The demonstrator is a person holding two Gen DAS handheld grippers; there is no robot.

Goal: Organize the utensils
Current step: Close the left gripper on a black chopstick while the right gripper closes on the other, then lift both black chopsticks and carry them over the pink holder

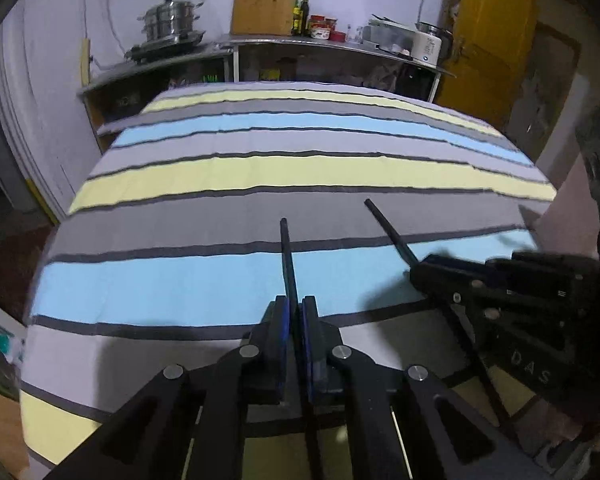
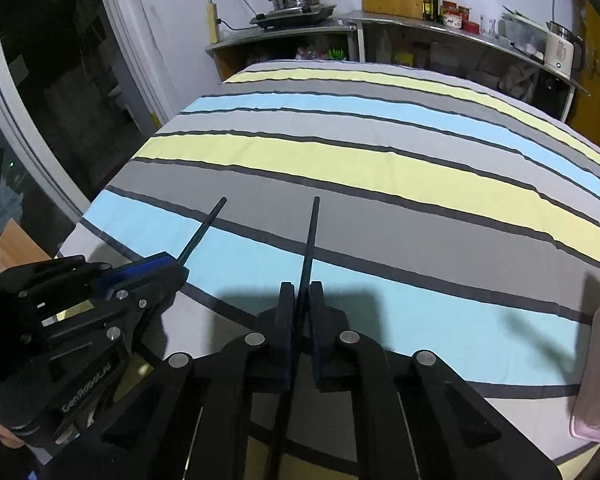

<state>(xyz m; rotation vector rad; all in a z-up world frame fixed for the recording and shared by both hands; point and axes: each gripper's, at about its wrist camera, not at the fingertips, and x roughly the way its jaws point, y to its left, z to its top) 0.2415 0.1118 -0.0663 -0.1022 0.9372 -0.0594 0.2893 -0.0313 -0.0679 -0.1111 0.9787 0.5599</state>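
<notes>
Now each hand-held gripper carries one black chopstick over the striped cloth [image 1: 260, 168], so the step in hand looks like carrying the pair; no tray, holder or other utensil is in view to receive them. The next move probably calls for bringing the two sticks side by side and parallel, tips matched, then lowering them together onto whatever place is chosen.

Seen from its own camera, the left hand-held gripper [image 1: 295, 320] is closed almost fully, its blue-lined fingers [image 1: 281, 332] pinching the left chopstick [image 1: 287, 256], which runs straight ahead of it and rises above the cloth. The right hand-held gripper [image 2: 301, 304] is likewise clamped on the right chopstick [image 2: 311, 232], which points forward between its fingers [image 2: 286, 312] and also passes back beneath them.

From the left camera, the other hand-held gripper sits to the right and slightly ahead, its stick angled inward and away. The two chopsticks are near each other but apart, not touching. Whether either tip touches the cloth cannot be told. Beyond the cloth stands a desk [image 1: 332, 46] with pots and bottles.
</notes>
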